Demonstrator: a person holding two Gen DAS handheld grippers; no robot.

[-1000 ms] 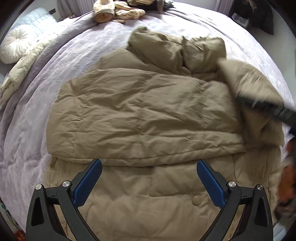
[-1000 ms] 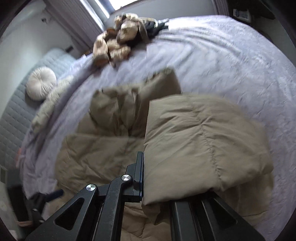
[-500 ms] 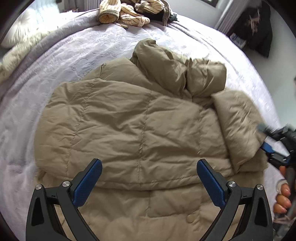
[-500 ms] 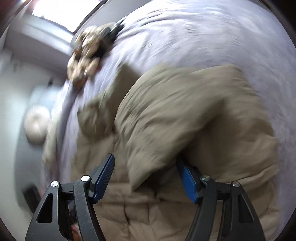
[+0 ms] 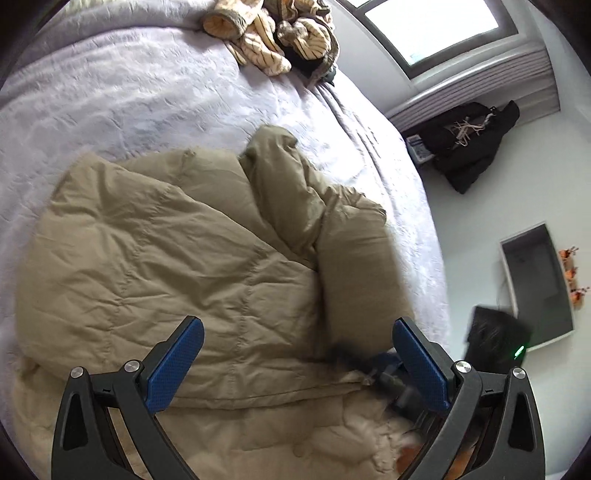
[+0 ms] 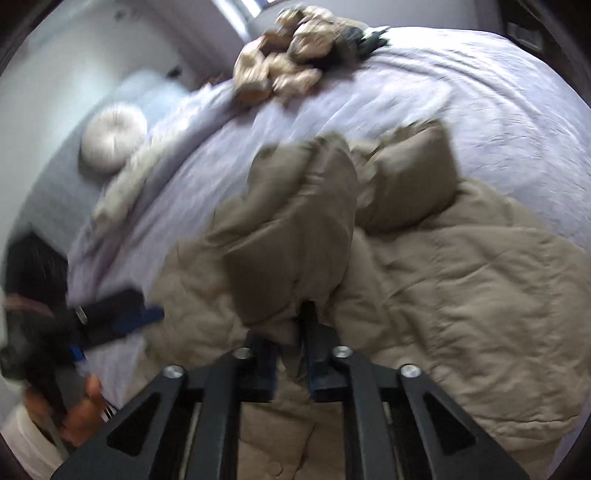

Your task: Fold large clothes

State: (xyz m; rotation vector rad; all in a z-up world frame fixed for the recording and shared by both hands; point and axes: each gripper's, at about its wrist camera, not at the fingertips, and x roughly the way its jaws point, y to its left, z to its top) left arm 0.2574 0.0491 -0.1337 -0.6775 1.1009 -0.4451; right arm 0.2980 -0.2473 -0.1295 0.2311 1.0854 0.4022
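Observation:
A large tan puffer jacket (image 5: 177, 266) lies on the lilac bed, body folded over, hood (image 5: 280, 173) bunched at the far side. My left gripper (image 5: 295, 350) is open and empty, hovering over the jacket's near part. My right gripper (image 6: 291, 328) is shut on a fold of the jacket's sleeve (image 6: 295, 236), which stands up in front of it. The right gripper also shows blurred in the left wrist view (image 5: 384, 373), at the sleeve's (image 5: 362, 266) near end. The left gripper appears at the left edge of the right wrist view (image 6: 122, 321).
A pile of striped cream clothes (image 5: 266, 33) lies at the bed's far edge. A round white cushion (image 6: 114, 136) sits by the headboard. Beyond the bed's right edge are a dark bag (image 5: 472, 144), a white box (image 5: 535, 288) and the floor.
The right gripper let go of the folded sleeve, opened, then shut again on the sleeve's fold. The left gripper stayed open and swung its view to the right.

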